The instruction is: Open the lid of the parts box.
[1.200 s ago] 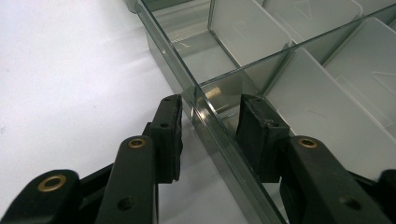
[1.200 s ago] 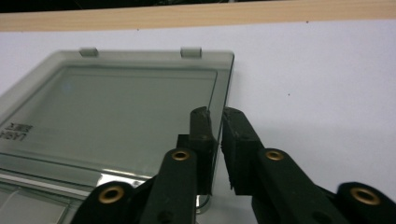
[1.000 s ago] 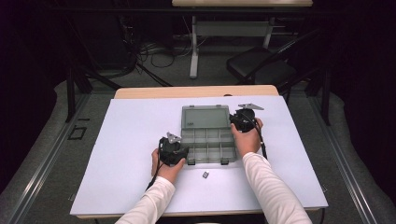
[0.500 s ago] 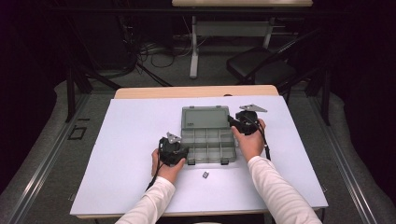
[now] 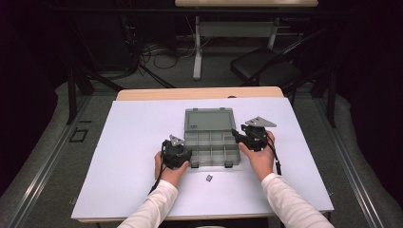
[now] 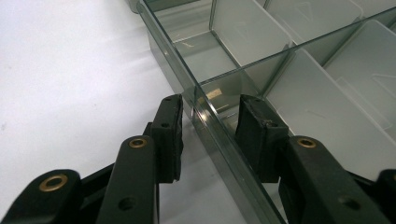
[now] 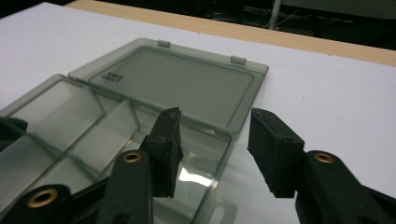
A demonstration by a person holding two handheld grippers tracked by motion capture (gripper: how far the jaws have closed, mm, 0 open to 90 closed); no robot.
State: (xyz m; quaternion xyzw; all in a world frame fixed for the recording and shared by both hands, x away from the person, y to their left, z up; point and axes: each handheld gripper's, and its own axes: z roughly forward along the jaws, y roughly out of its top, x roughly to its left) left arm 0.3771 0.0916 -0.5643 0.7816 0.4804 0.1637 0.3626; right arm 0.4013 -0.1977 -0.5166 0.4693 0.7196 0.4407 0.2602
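Note:
A smoky clear compartment box (image 5: 212, 148) lies on the white sheet with its lid (image 5: 209, 119) folded flat behind it, and the compartments look empty. My left gripper (image 5: 188, 160) sits at the box's near left corner. In the left gripper view its open jaws (image 6: 210, 105) straddle the box's side wall (image 6: 163, 42), one pad outside and one inside, with a gap on the inner side. My right gripper (image 5: 236, 136) hovers at the box's right edge. Its jaws (image 7: 212, 116) have just been opening and hold nothing, above the lid (image 7: 177, 84) corner.
A small dark piece (image 5: 208, 178) lies on the sheet in front of the box. The white sheet (image 5: 138, 142) covers a wooden table (image 5: 199, 93). Behind it stand a dark chair (image 5: 266, 71) and another table's legs, with cables on the floor.
My right gripper has drawn back from the lid's right edge towards the near side and its jaws have spread apart. The left gripper and the box have stayed put.

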